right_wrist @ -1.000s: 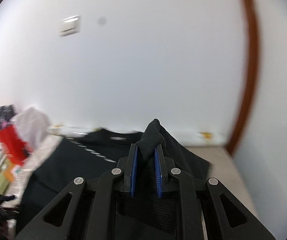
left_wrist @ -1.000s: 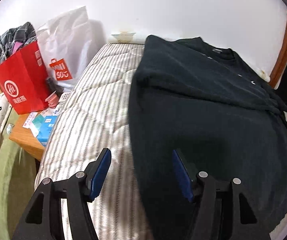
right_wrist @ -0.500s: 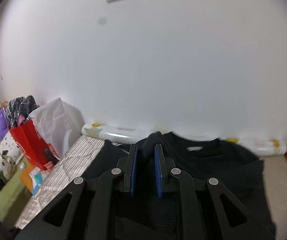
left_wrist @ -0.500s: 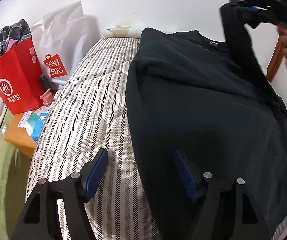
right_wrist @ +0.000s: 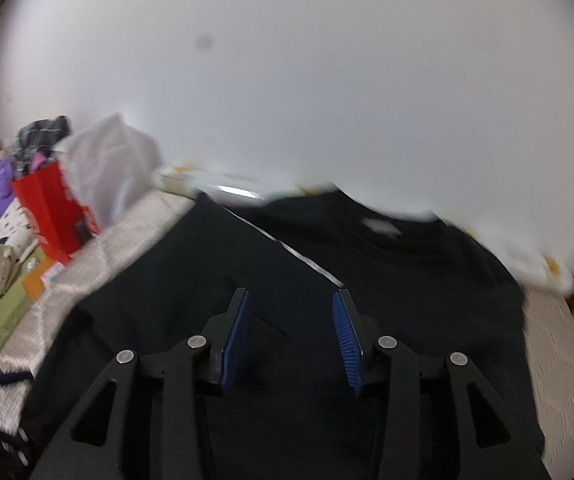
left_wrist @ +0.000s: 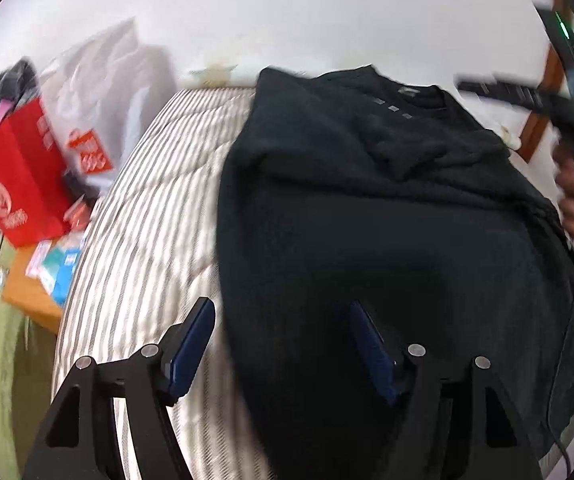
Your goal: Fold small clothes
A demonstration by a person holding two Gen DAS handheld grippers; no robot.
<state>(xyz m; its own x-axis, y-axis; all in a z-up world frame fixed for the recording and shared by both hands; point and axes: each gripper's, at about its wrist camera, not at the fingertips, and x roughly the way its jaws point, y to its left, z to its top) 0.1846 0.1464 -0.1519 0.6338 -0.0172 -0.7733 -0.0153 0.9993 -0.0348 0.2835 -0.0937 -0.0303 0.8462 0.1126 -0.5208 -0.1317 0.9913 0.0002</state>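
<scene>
A black T-shirt (left_wrist: pixel 387 240) lies spread on the striped mattress (left_wrist: pixel 147 232), collar toward the far wall, with its left side already turned in and its right sleeve (left_wrist: pixel 419 144) laid over the chest. This looks like the end of the sleeve fold. The right gripper (right_wrist: pixel 291 340) has just been opening, and its blue jaws now stand apart over the shirt with no cloth between them. The left gripper (left_wrist: pixel 283 344) hovers at the near left edge of the shirt, jaws wide apart and straddling that edge without pinching it.

The next step is probably the lengthwise fold, hem to collar. That calls for each gripper to reach a near corner of the hem, close on both layers, and carry them toward the far end together so the folded sides do not slip open. The red paper bag (left_wrist: pixel 19 184) on the bedside desk at the left is clear of the work.
</scene>
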